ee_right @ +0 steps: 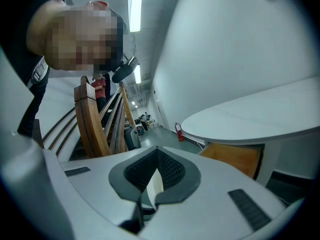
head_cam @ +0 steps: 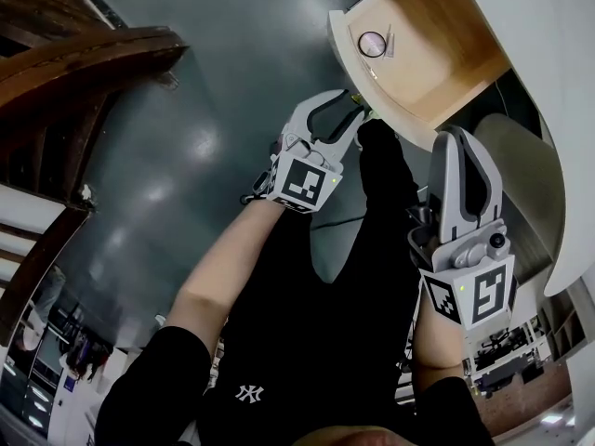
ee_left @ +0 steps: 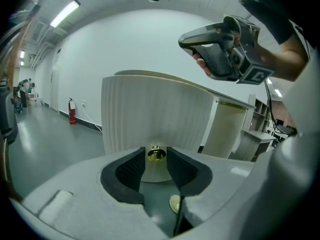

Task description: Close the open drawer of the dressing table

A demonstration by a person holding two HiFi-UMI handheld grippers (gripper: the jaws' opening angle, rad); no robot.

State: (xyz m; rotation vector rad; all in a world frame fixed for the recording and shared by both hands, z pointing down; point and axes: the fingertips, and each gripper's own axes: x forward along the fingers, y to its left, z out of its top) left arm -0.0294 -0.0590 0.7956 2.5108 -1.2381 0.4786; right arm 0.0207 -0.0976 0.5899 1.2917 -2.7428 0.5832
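The dressing table's drawer (head_cam: 437,45) stands pulled out at the top right of the head view, showing its wooden inside and white front (head_cam: 346,59). My left gripper (head_cam: 349,110) is open at the drawer front. In the left gripper view the small gold knob (ee_left: 156,154) sits between the tips of my left gripper (ee_left: 155,161), with a gap to each pad. A white ribbed panel (ee_left: 150,114) rises behind the knob. My right gripper (head_cam: 462,147) hangs lower right, shut and holding nothing. In the right gripper view my right gripper (ee_right: 156,153) points below the white tabletop (ee_right: 250,119), beside the drawer's wood (ee_right: 232,156).
A small round ring (head_cam: 372,43) lies inside the drawer. Wooden stair rails (head_cam: 84,63) stand at the left over a grey floor (head_cam: 214,137). The ribbed table body (head_cam: 521,175) curves at the right. My black-clad leg (head_cam: 372,212) is under the grippers.
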